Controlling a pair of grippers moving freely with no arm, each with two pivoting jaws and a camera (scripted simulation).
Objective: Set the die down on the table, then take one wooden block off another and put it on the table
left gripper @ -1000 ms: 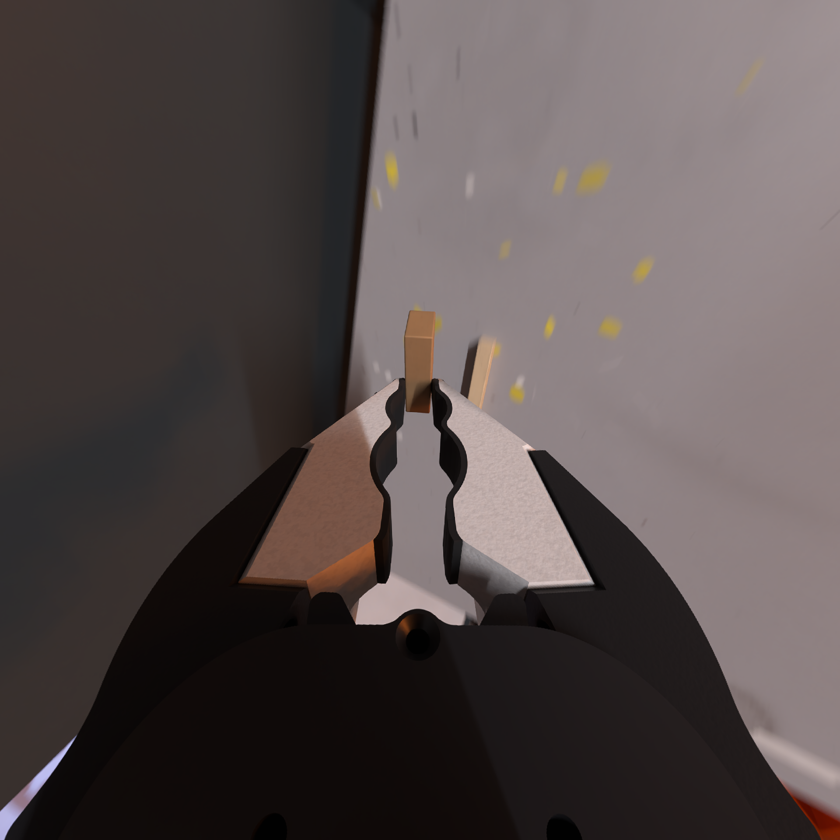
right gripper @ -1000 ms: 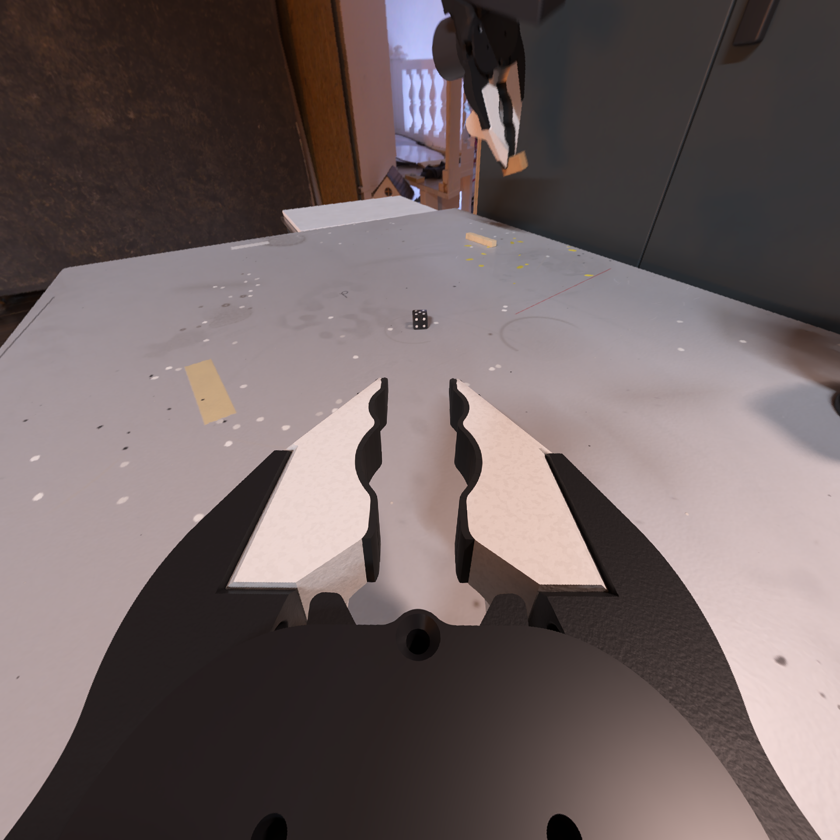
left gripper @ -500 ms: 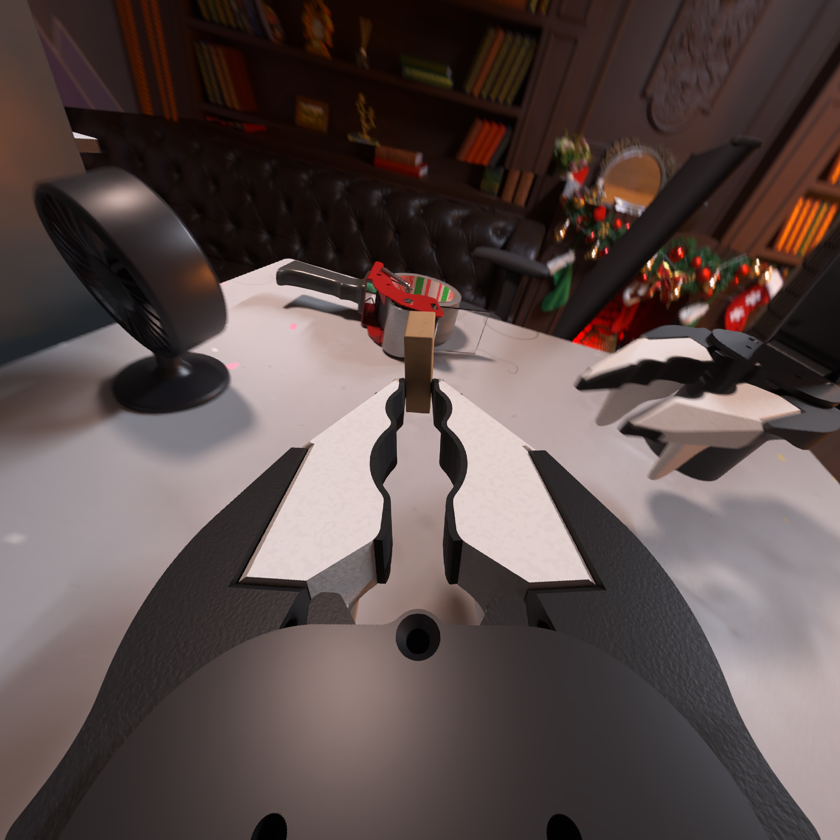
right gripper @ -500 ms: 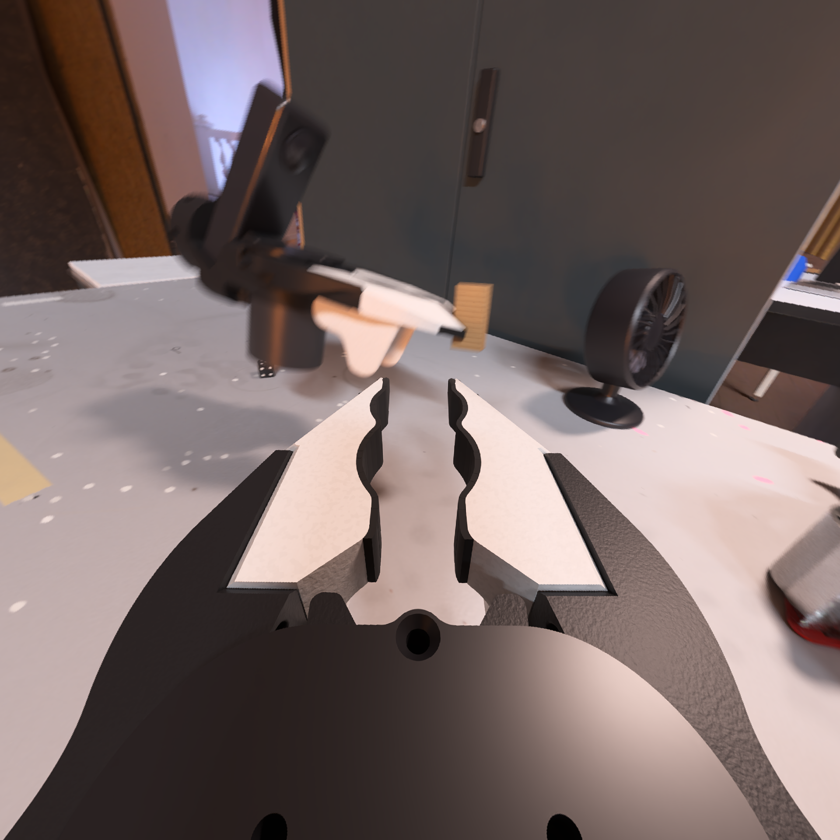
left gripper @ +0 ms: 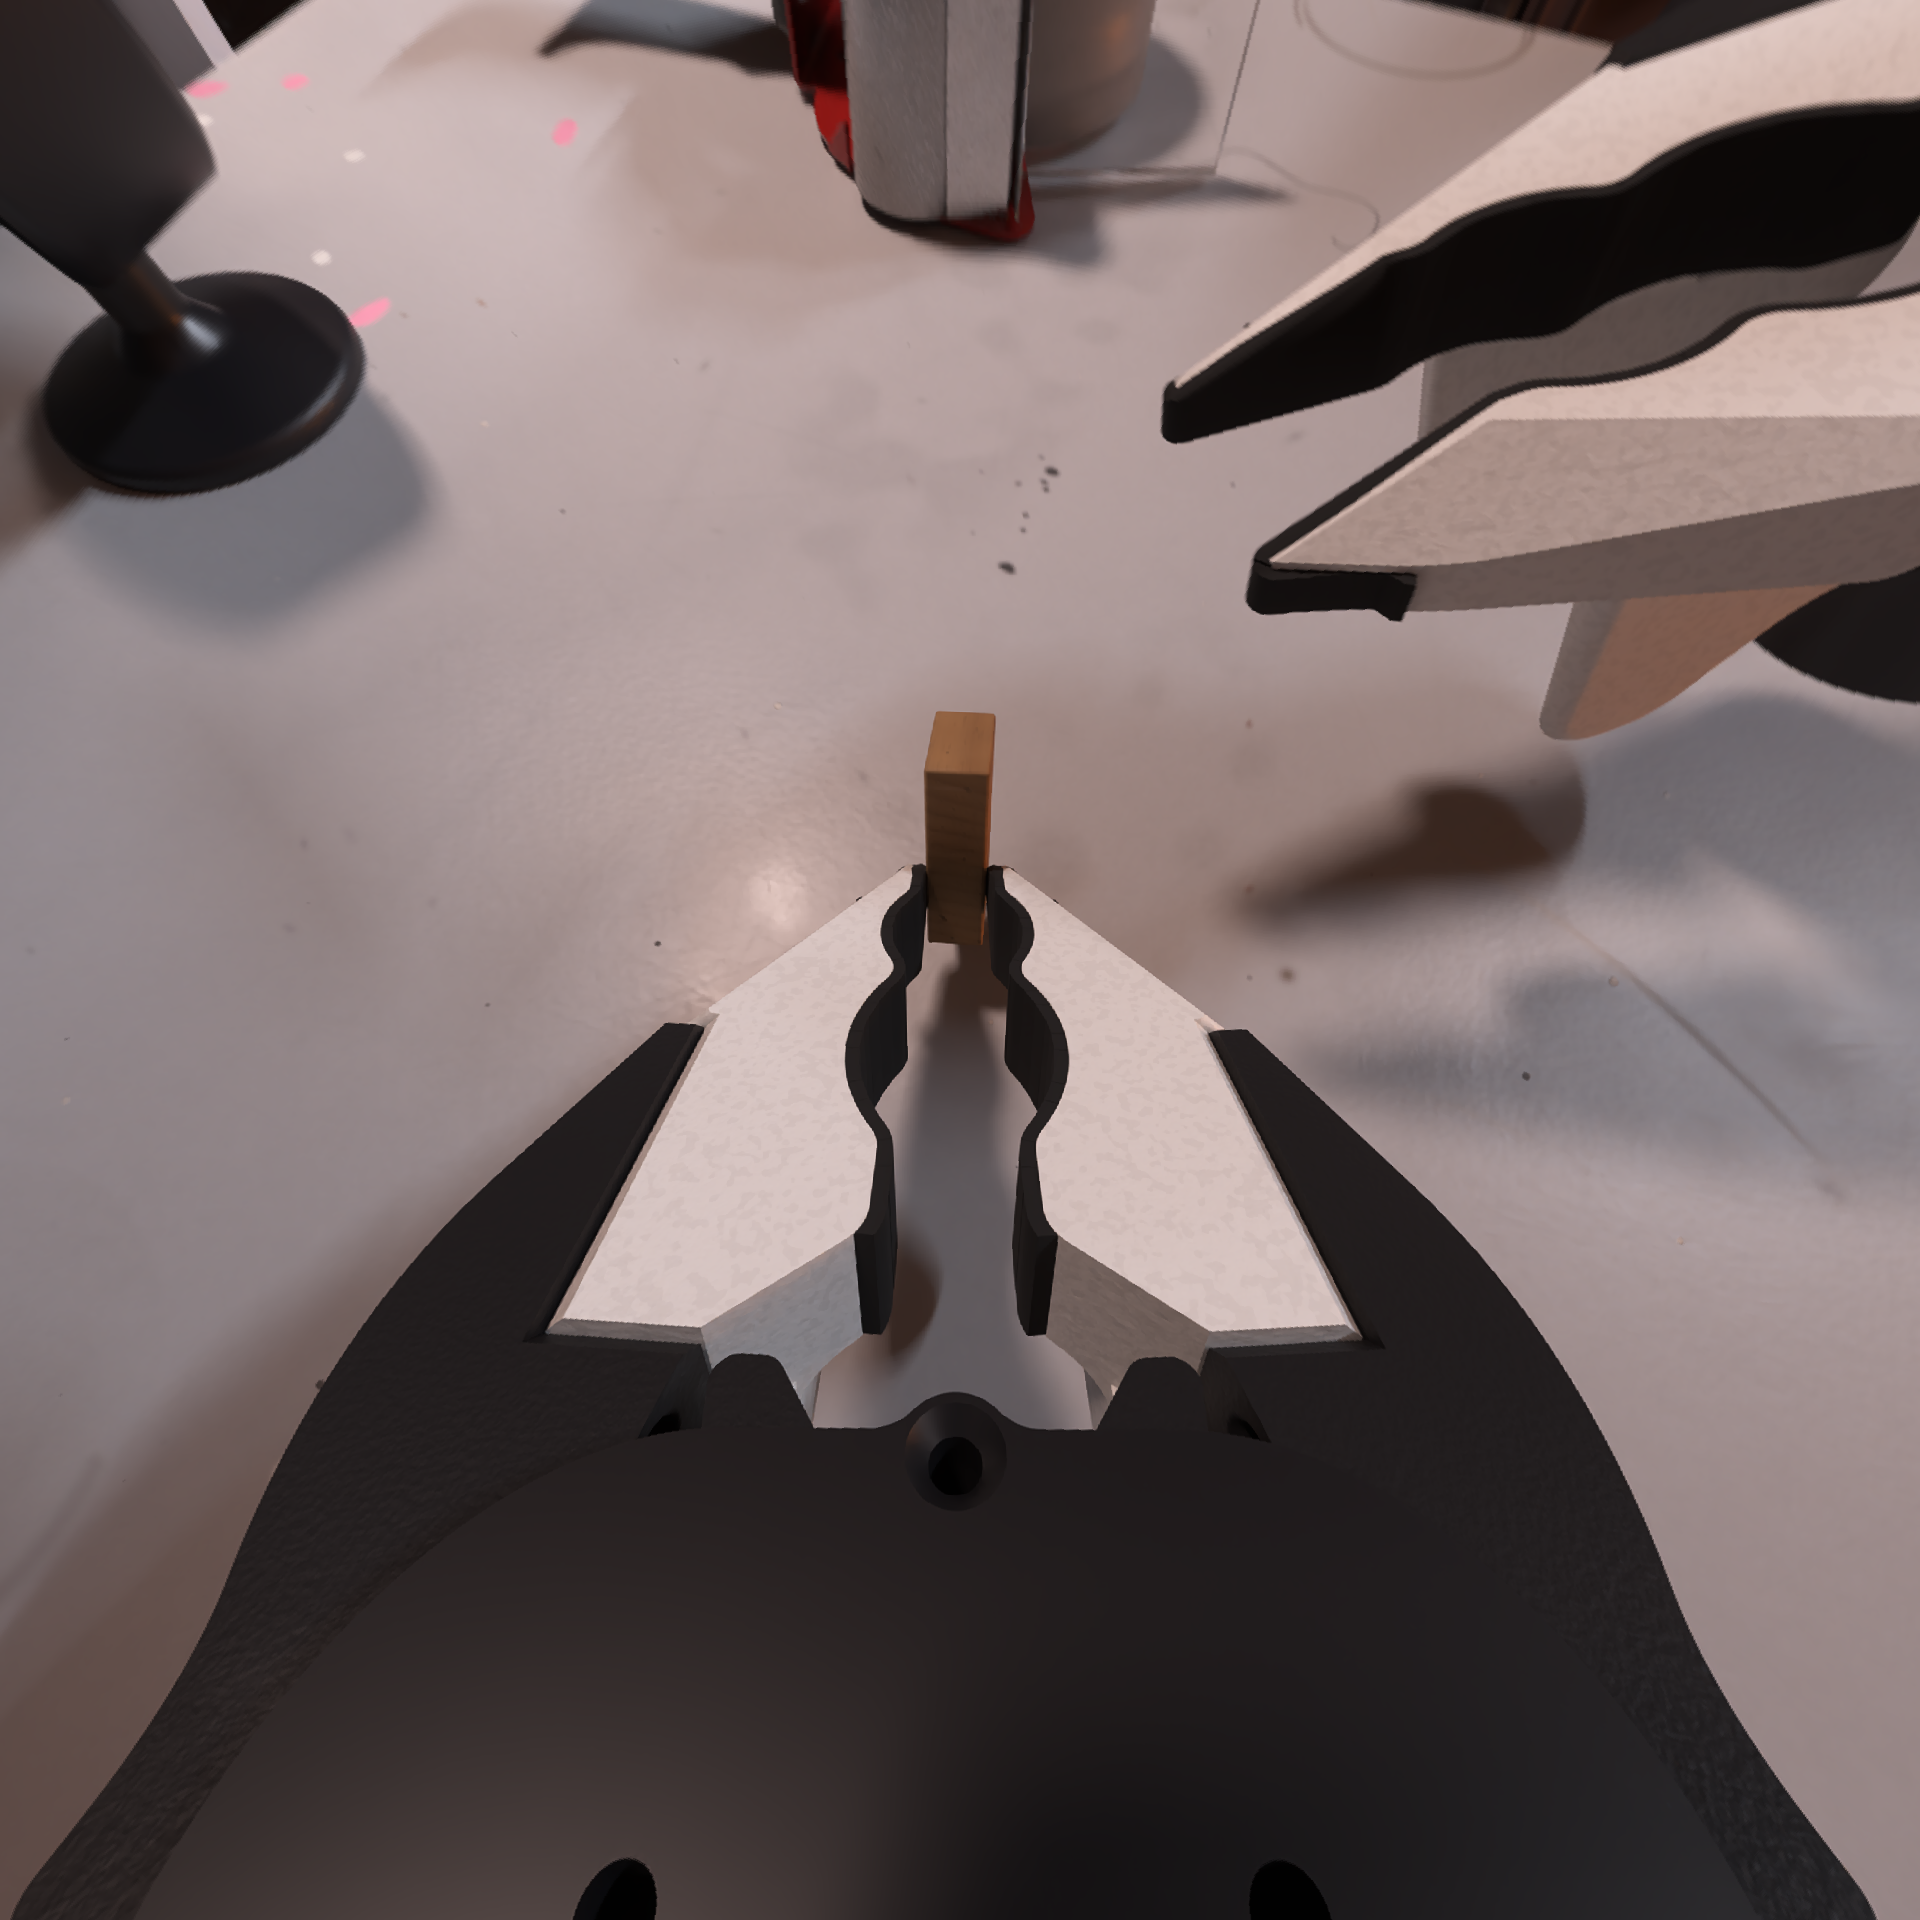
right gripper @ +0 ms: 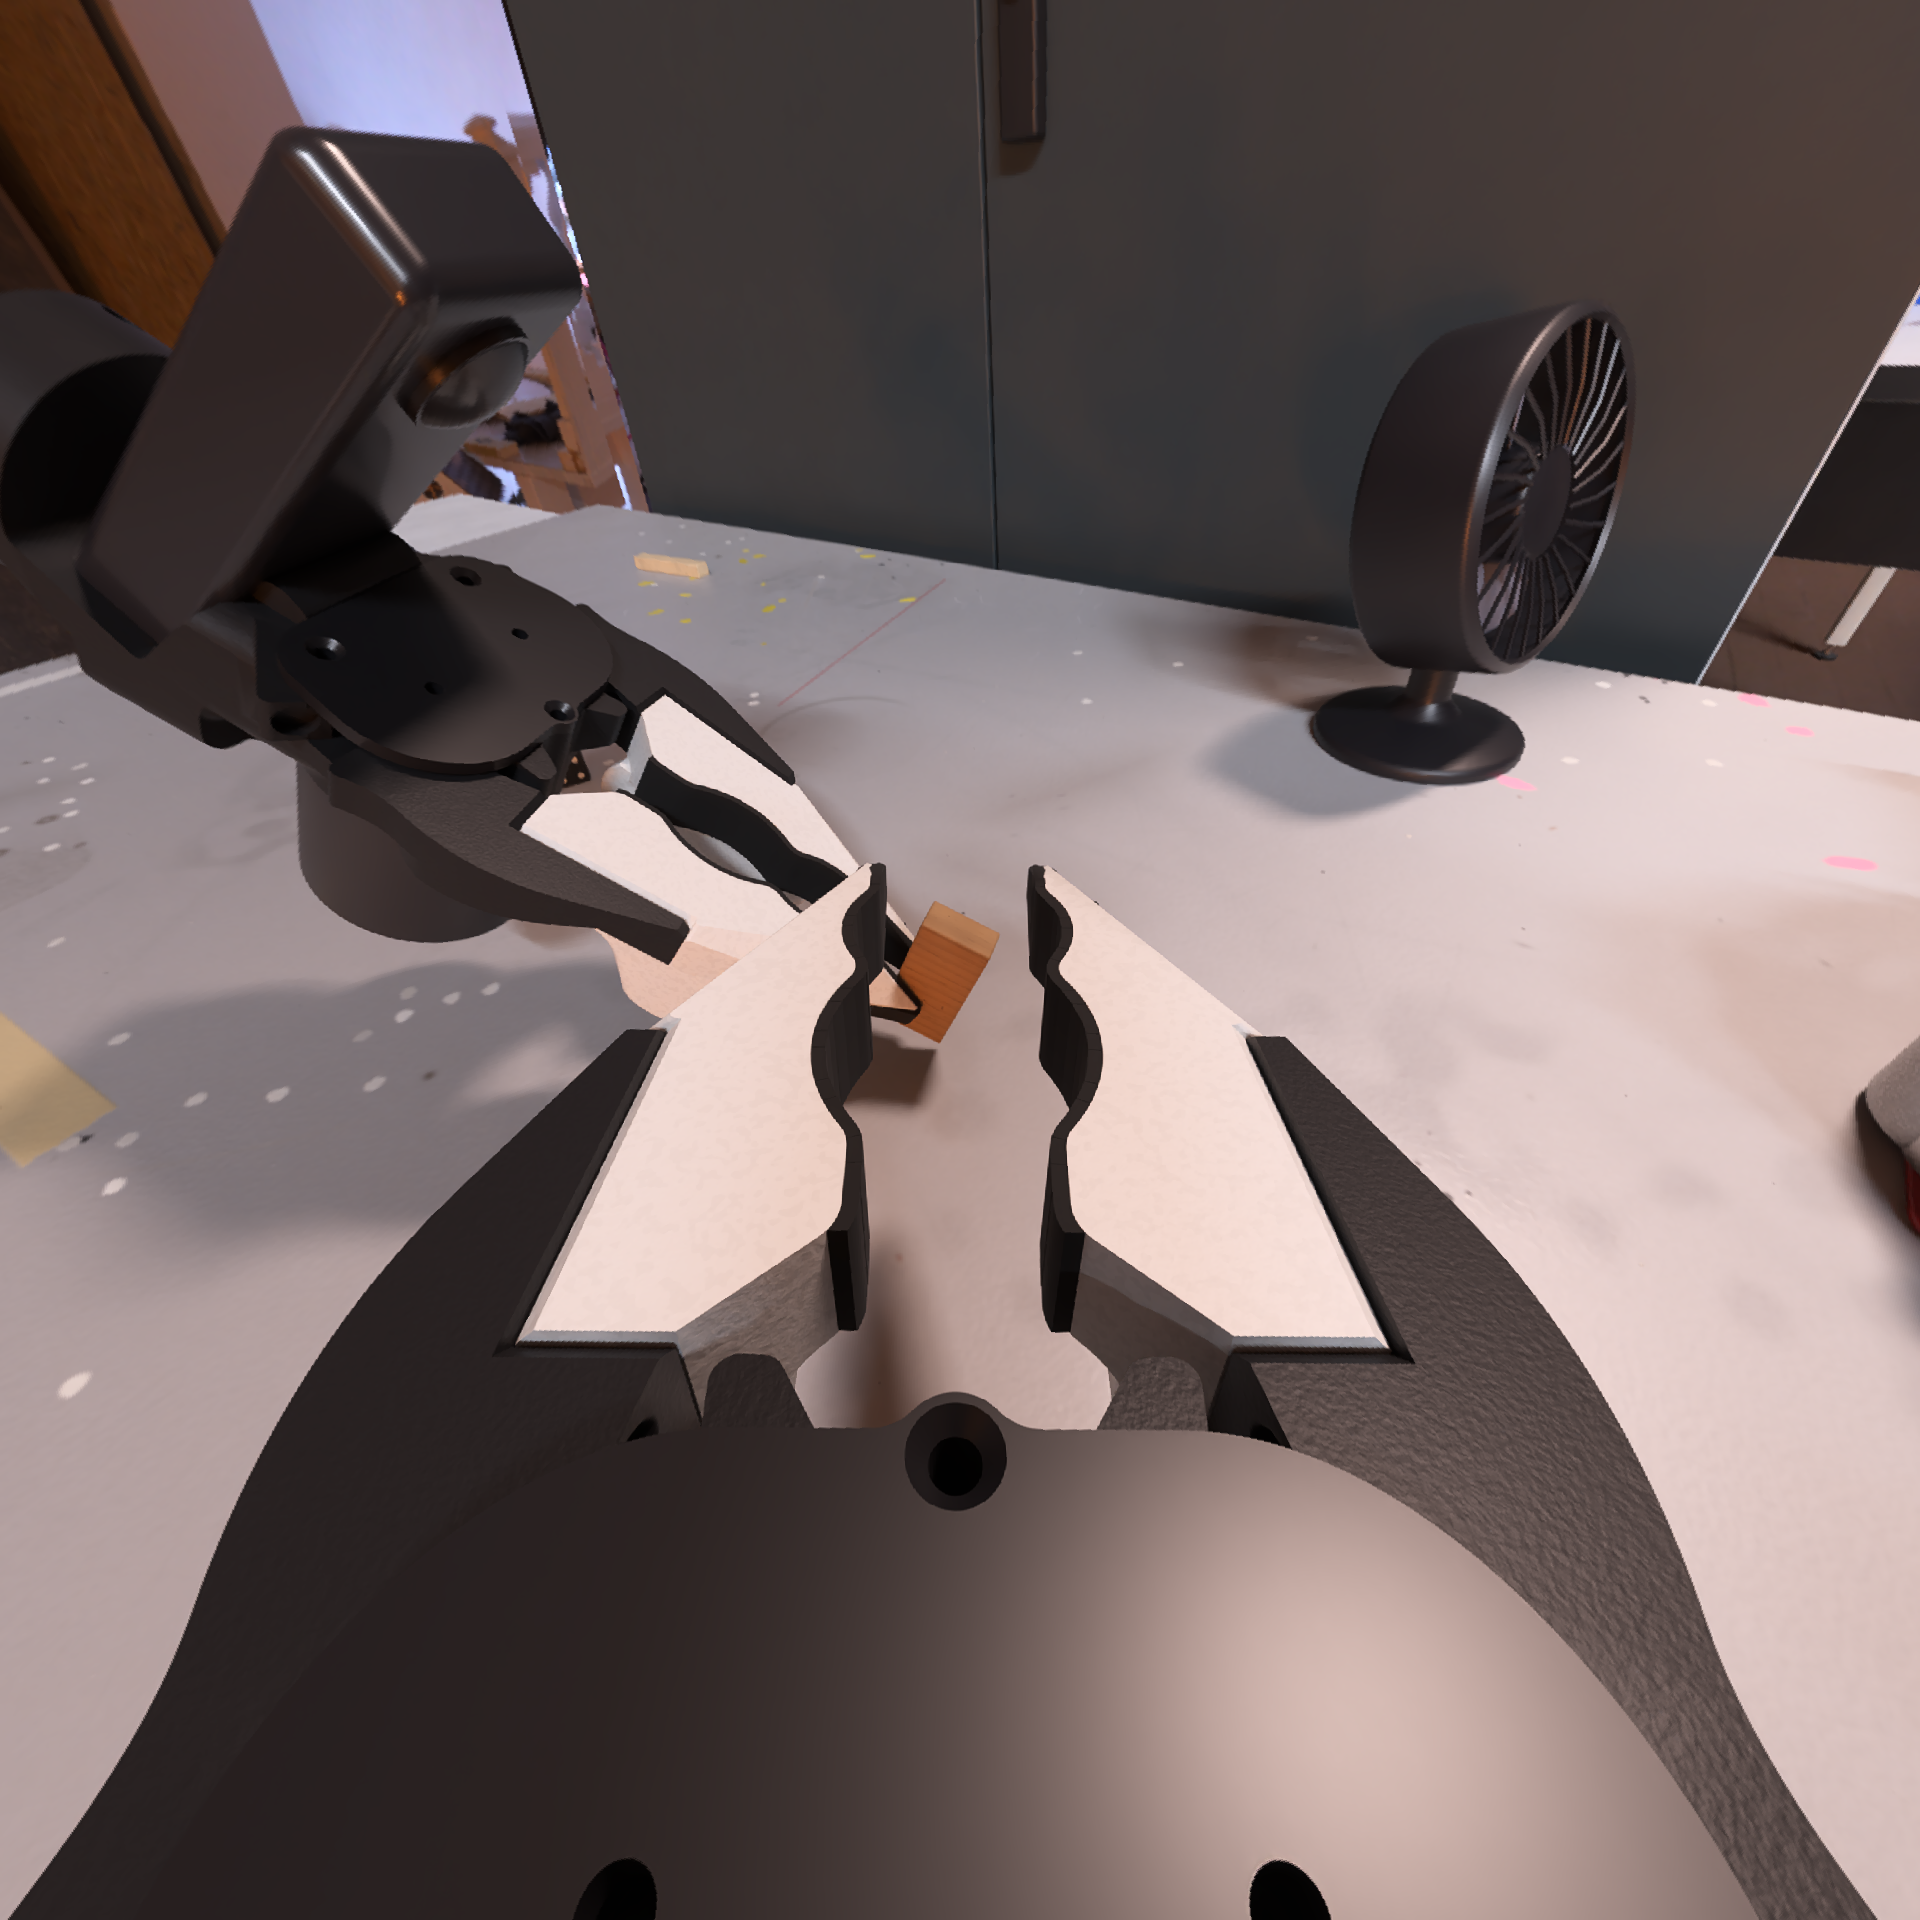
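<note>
My left gripper (left gripper: 956, 896) is shut on a small wooden block (left gripper: 958, 821), gripping its near end so the block sticks out past the fingertips, low over the grey table (left gripper: 520, 831). In the right wrist view the left gripper (right gripper: 891, 961) comes in from the left with the block (right gripper: 945, 982) tilted just above the table. My right gripper (right gripper: 954, 883) is open and empty, right in front of the block; it also shows in the left wrist view (left gripper: 1216, 504). A second wooden block (right gripper: 670, 564) lies far back. A small black die (right gripper: 575, 771) shows behind the left gripper.
A black desk fan (right gripper: 1496, 499) stands at the back right; its base (left gripper: 197, 384) is at the left in the left wrist view. A red tape dispenser (left gripper: 935, 104) sits ahead of the left gripper. A strip of tan tape (right gripper: 42, 1081) lies on the left.
My left gripper swung round from the far blocks and came down low over the table, still holding the block. My right gripper turned toward it and now sits close to the block.
</note>
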